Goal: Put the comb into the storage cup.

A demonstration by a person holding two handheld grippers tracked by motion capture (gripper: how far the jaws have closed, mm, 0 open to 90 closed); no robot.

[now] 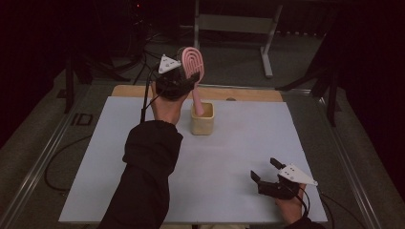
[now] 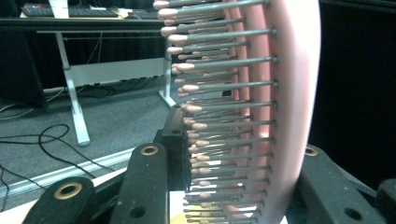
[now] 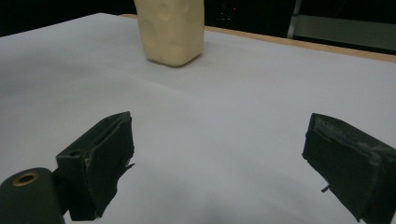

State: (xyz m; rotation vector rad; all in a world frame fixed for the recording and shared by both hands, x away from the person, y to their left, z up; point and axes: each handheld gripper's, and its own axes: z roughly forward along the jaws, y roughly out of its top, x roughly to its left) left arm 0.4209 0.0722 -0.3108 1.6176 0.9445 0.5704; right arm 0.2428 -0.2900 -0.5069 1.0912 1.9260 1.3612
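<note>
left tool (image 1: 187,76) gripping pink hairbrush (image 1: 193,64)

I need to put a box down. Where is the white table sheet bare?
Bare: the white table sheet left of the sleeve, and between the cream square cup and the right gripper. Crowded: around the cup, where the left gripper holds the pink hairbrush.
</note>
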